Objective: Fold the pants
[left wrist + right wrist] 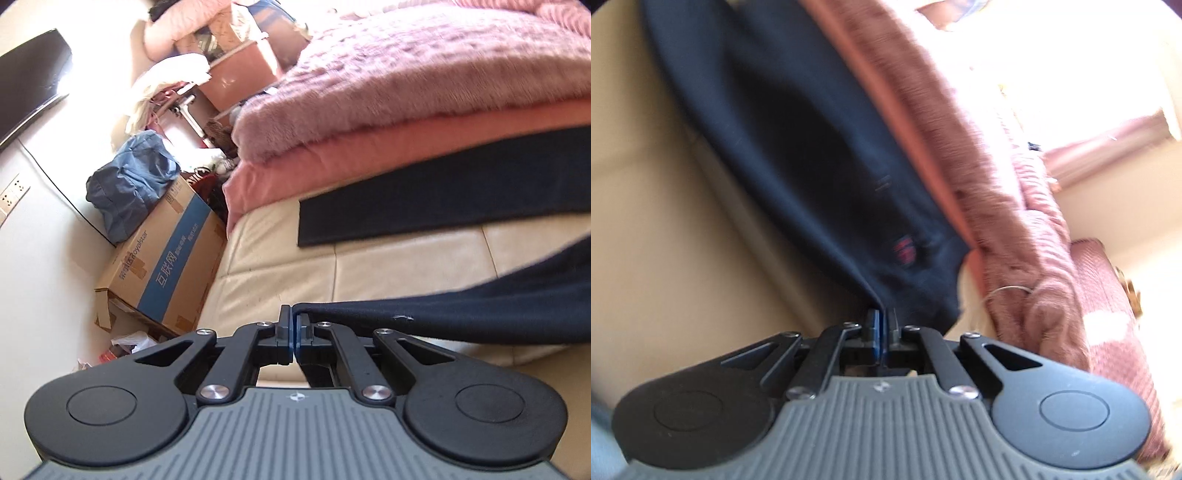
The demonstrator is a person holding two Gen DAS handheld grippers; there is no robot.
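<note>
Both ends pinched. Left hand-held gripper (293, 332) has its jaws closed on an edge of the pants (480, 317), dark navy cloth running off to its right, lifted above the cream cushioned surface (369, 266). Right hand-held gripper (882, 328) is clamped on another corner of the pants (798, 147), the cloth hanging taut away from it; right view is blurred, so which hem or waistband it holds I can't tell.

A flat part of the pants lies on the cream surface just beside the pink fluffy blanket (424, 74).

My read: a fold carry.
- Keep both grips level and tension even so the edge stays straight.
- Lay the lifted edge onto the flat part, edges aligned.
- Stay clear of the blanket; the pile could snag.
- Release only once the cloth rests flat.
</note>
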